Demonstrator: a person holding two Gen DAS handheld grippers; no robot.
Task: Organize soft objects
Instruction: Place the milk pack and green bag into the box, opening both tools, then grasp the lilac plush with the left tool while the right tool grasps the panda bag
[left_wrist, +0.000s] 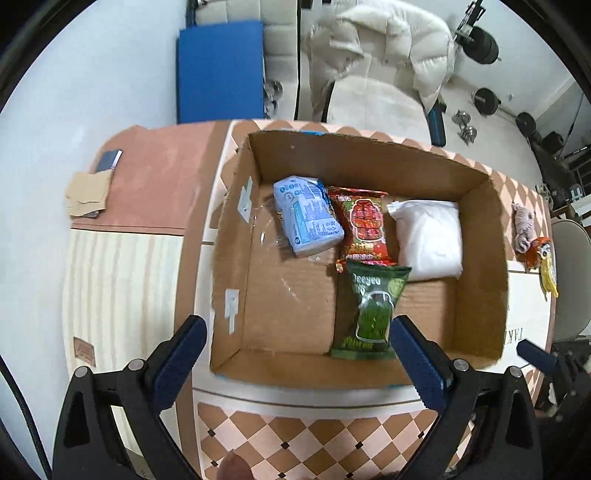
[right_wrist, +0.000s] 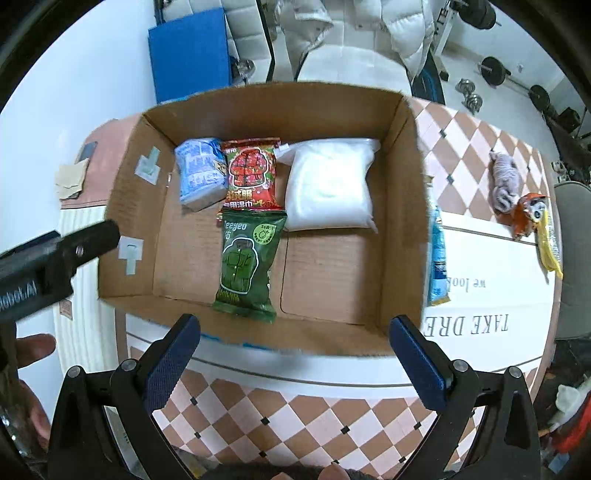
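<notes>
- The left tool hovered over the near edge of the cardboard box, its blue-padded fingers spread wide and holding nothing.
- The right tool hung just before the same box's near wall, likewise spread and empty.
- The box stood open on a desk covered in a brown-and-cream checked cloth.
- Inside, along the far wall, three packs lay side by side: a blue pack at the left, a red pack touching it in the middle, and a white soft bag at the right.
- A green pack lay nearer, its far end touching the red pack's near end and its near end close to the near wall.
- Outside the box, against its right wall, a blue packet stood on edge; its print was too blurred to read.
- Farther right on the desk lay a grey soft cloth bundle and, just beside it, an orange plush toy with a yellow tail.
- A blue mat and a white padded coat stood beyond the desk.
</notes>
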